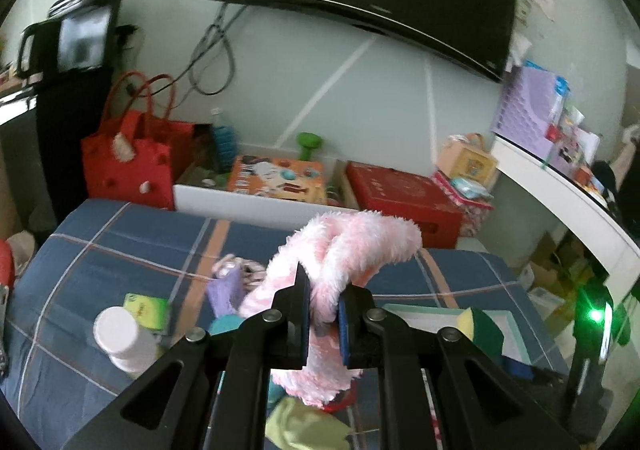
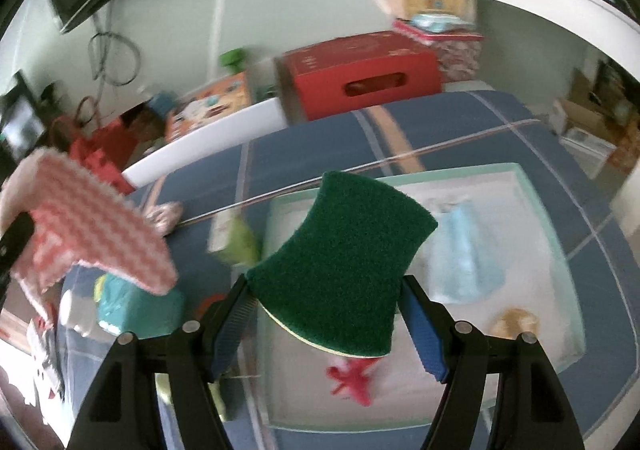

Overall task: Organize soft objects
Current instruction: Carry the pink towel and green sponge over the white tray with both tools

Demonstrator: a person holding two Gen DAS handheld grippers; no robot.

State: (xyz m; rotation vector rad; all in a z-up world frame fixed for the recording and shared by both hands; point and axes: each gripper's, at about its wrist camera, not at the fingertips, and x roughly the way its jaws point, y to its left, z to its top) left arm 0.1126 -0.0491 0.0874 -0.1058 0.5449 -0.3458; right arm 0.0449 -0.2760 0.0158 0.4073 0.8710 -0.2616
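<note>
- Here, the left gripper [image 1: 323, 300] is pinched nearly closed on a fluffy pink sock [image 1: 352, 240], which loops up above the fingertips and trails below them, raised over the blue plaid bedspread [image 1: 120, 242].
- The right gripper [image 2: 322, 292] stands wide, its blue pads pressing both edges of a green scouring sponge [image 2: 340, 266] that juts past the tips.
- The sponge hangs over a pale tray [image 2: 536, 186] on the bedspread, which holds a light blue cloth [image 2: 464, 254] and a red item [image 2: 354, 380].
</note>
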